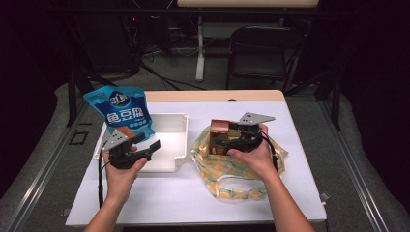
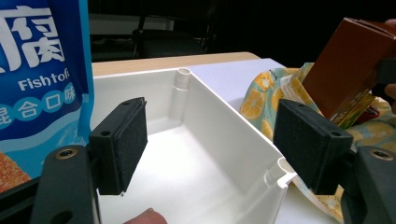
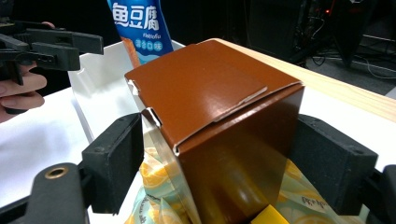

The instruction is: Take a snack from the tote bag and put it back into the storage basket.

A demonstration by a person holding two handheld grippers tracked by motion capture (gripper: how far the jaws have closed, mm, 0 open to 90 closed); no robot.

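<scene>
Between your right gripper's [image 3: 219,168] pads sits the brown carton [image 3: 219,121], gripped by its sides and tilted, long axis rising out of the lemon-print bag [image 1: 232,169] it stands in. Your left gripper [image 2: 210,149] gapes empty over the white bin [image 2: 233,135], beside the upright blue pouch [image 1: 123,111].

One pouch [image 1: 122,110], one box [image 1: 221,129], one bin [image 1: 170,143]
</scene>
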